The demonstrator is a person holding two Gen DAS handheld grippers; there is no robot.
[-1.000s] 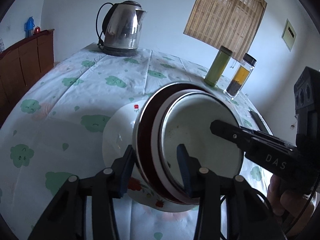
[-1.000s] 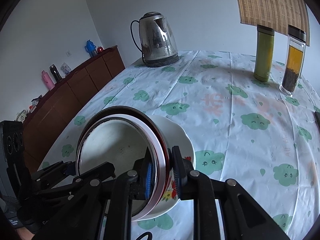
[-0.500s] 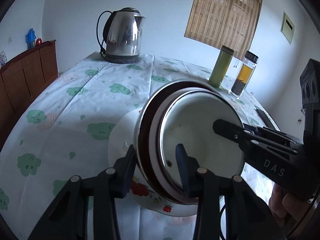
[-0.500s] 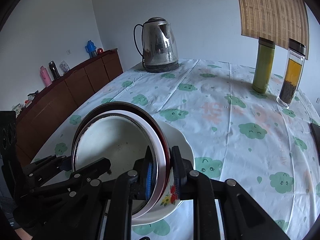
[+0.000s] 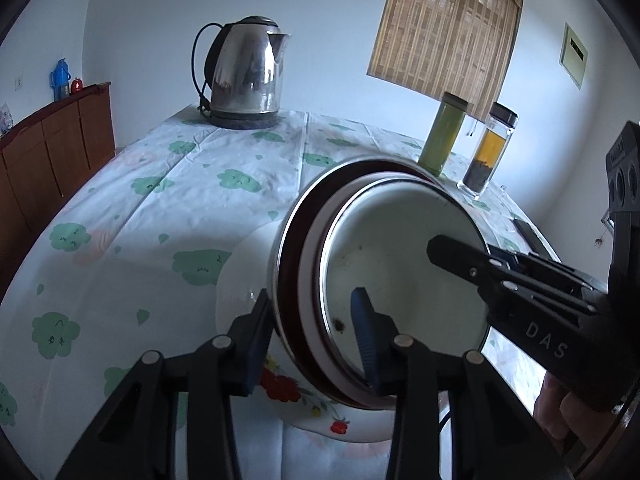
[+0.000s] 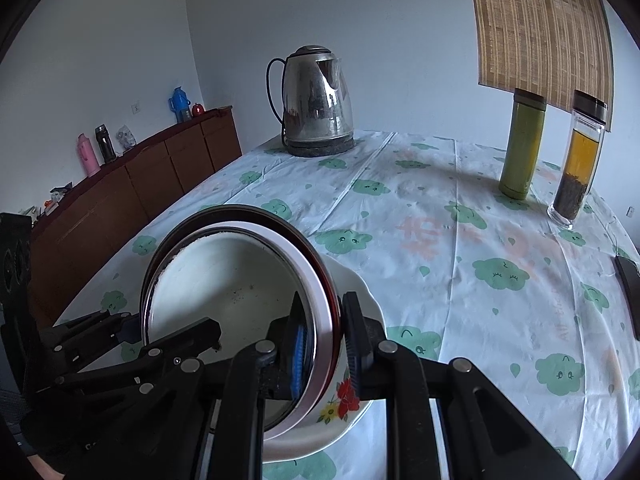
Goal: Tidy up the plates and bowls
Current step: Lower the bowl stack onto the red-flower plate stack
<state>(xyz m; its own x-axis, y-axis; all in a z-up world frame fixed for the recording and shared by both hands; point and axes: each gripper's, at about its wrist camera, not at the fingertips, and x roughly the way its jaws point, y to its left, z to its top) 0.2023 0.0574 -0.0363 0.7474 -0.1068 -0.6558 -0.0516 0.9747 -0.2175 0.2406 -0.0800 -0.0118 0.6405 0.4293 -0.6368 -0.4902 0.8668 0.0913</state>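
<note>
A round bowl with a dark red outside, a metal rim and a white inside (image 5: 400, 272) is held tilted on its edge above a white plate with a flower pattern (image 5: 288, 392). My left gripper (image 5: 312, 340) is shut on the bowl's near rim, one finger outside and one inside. My right gripper (image 6: 324, 336) is shut on the opposite rim of the same bowl (image 6: 224, 292); it shows from the right in the left wrist view (image 5: 520, 280). The plate (image 6: 352, 396) lies on the table under the bowl.
A steel kettle (image 5: 244, 76) stands at the table's far end. A green bottle (image 6: 522, 144) and a glass tea bottle (image 6: 578, 164) stand at the far right. A dark flat object (image 6: 630, 292) lies at the right edge. A wooden sideboard (image 6: 132, 200) runs along the left.
Both grippers have lifted the bowl slightly and drawn it back from the kettle; the bowl stays tilted over the plate and both grips hold.
</note>
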